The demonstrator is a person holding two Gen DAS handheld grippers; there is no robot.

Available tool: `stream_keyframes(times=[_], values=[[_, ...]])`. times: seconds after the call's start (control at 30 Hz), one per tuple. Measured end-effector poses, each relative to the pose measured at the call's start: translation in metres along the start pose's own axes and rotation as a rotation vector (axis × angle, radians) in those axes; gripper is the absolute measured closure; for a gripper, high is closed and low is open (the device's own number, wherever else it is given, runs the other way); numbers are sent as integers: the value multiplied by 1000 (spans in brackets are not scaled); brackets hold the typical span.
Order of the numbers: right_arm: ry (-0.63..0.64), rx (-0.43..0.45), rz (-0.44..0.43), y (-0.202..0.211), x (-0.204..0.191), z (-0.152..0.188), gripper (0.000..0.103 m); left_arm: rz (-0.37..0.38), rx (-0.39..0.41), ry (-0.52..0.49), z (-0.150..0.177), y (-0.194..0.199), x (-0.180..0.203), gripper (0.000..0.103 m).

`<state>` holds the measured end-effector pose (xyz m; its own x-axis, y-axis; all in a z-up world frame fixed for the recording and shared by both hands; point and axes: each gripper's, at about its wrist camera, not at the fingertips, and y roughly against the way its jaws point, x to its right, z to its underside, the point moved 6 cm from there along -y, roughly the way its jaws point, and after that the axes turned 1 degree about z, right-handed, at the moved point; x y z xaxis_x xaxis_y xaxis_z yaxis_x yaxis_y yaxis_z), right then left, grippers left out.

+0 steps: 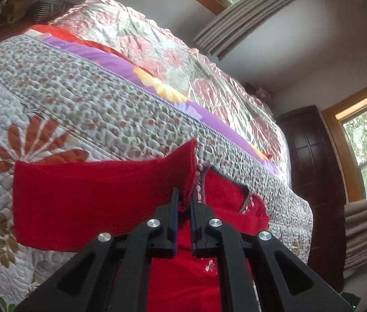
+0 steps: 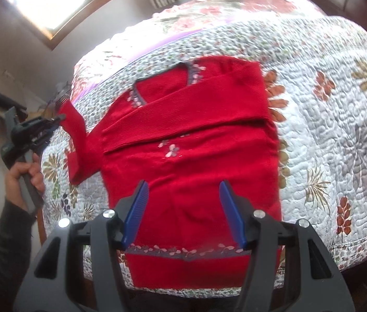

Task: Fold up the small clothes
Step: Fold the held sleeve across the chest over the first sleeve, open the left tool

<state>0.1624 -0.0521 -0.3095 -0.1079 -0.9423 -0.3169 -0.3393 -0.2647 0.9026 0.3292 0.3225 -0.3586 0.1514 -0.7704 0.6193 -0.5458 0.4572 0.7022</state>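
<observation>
A bed (image 2: 326, 119) covered by a white quilt (image 2: 313, 156) with stitched leaves and flowers fills most of both views. The red sweater (image 2: 191, 156) lies face up on this quilt, near its front edge, with the neckline (image 2: 157, 83) pointing to the far side of the bed and the patterned hem band (image 2: 183, 252) toward the near edge. Beyond the sweater, further up the bed, a purple sheet (image 1: 121, 59) and a shiny floral cover (image 1: 157, 41) show past the quilt's border. Windows (image 1: 365, 140) with grey curtains (image 1: 248, 13) and a dark wooden cabinet (image 1: 311, 161) stand behind the bed.

One sleeve (image 2: 191, 109) of the sweater is folded across its chest, lying flat from one shoulder to the other edge. The other sleeve (image 2: 76, 140) is off the sweater's body, out to its side, and raised from the quilt by its cuff.

The left gripper (image 1: 184, 202) is clamped narrowly on that cuff (image 1: 183, 171), the knit pinched between its pads, beside the sweater's neckline. In the right wrist view a hand (image 2: 24, 176) in a dark sleeve (image 2: 4, 247) holds this tool's handle.

The right gripper (image 2: 183, 213) stands wide apart and holds nothing; it hangs over the lower part of the sweater, just above the hem band, with the blue pads (image 2: 136, 208) to either side of the sweater's middle.
</observation>
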Motion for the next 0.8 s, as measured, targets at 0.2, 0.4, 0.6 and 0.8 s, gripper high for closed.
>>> stream_keyframes(times=[0.2, 0.4, 0.6, 0.8], values=[[-71, -34, -17, -23, 40, -14, 46, -26, -115, -68, 34, -78, 30, 96], [-101, -83, -61, -54, 58, -40, 42, -58, -201, -113, 66, -134, 44, 96], [-93, -129, -140, -92, 47, -73, 41, -46, -241, -127, 82, -150, 50, 86], [-30, -201, -273, -137, 7, -99, 44, -17, -227, -136, 89, -116, 46, 54]])
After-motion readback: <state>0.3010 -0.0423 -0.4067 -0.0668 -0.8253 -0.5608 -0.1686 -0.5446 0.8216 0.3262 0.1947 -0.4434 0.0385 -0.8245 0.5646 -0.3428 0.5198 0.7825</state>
